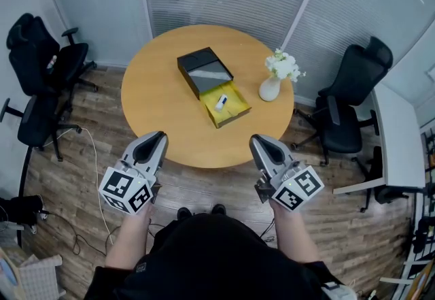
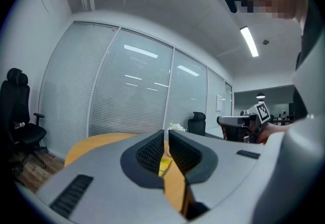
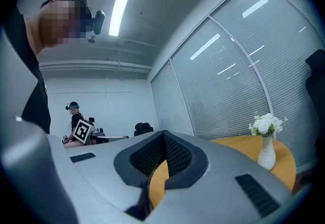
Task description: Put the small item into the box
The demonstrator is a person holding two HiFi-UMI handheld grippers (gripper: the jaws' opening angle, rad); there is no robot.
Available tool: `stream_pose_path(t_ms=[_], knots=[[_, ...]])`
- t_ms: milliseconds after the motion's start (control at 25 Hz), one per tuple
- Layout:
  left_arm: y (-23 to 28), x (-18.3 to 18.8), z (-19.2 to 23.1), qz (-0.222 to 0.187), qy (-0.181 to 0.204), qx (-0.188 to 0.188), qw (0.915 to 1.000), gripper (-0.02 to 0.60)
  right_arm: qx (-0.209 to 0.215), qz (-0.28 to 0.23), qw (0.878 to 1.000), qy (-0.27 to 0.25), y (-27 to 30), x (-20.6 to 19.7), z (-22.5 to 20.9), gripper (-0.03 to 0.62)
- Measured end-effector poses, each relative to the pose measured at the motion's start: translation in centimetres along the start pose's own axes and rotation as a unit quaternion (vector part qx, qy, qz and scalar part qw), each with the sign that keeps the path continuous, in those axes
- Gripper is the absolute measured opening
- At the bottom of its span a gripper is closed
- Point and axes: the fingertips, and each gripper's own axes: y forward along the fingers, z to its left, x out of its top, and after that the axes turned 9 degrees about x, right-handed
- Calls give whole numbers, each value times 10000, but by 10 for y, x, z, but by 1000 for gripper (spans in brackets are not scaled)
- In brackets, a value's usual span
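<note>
At the far left we see two black padded office chairs (image 1: 41, 54) on star bases, standing on a plank floor (image 1: 88, 149) of grey-brown wood grain. Our left claw (image 1: 156, 137) is smooth grey plastic with dark ribbed pads. Its jaws are drawn together to a thin slit with nothing between them, and it is held off the near rim of the tabletop.

The tabletop (image 1: 163, 108) is one round disc of matte orange-tan wood. Near its middle lies one black rectangular case (image 1: 204, 69), flat and hard-edged, with a glossy grey panel over its nearer half. Touching the case's near-right side is one shallow yellow box (image 1: 234, 111), open at the top, with thin card-like walls. The small item (image 1: 221, 101), a short white oblong piece, lies inside that yellow box near its left wall.

Our right claw (image 1: 258, 139), of the same grey shell and ribbed pads, has its tips closed on each other and holds nothing. It too hangs off the near rim. Right of the box stands one smooth, bulbous white vase (image 1: 269, 90) of frilly white flowers. Beyond the tabletop are a third black chair (image 1: 353, 94) and one flat white desk (image 1: 397, 142).

That makes two claws, three chairs and one box.
</note>
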Motion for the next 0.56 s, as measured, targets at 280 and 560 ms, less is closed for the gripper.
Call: stream_pose_path(t_ms=[280, 560], knots=[[2, -3, -7, 53, -47, -80, 9999, 37, -36, -2, 10000, 53, -5, -3, 0, 35], [6, -7, -7, 85, -61, -115, 9999, 37, -66, 20, 9999, 75, -7, -4, -4, 35]])
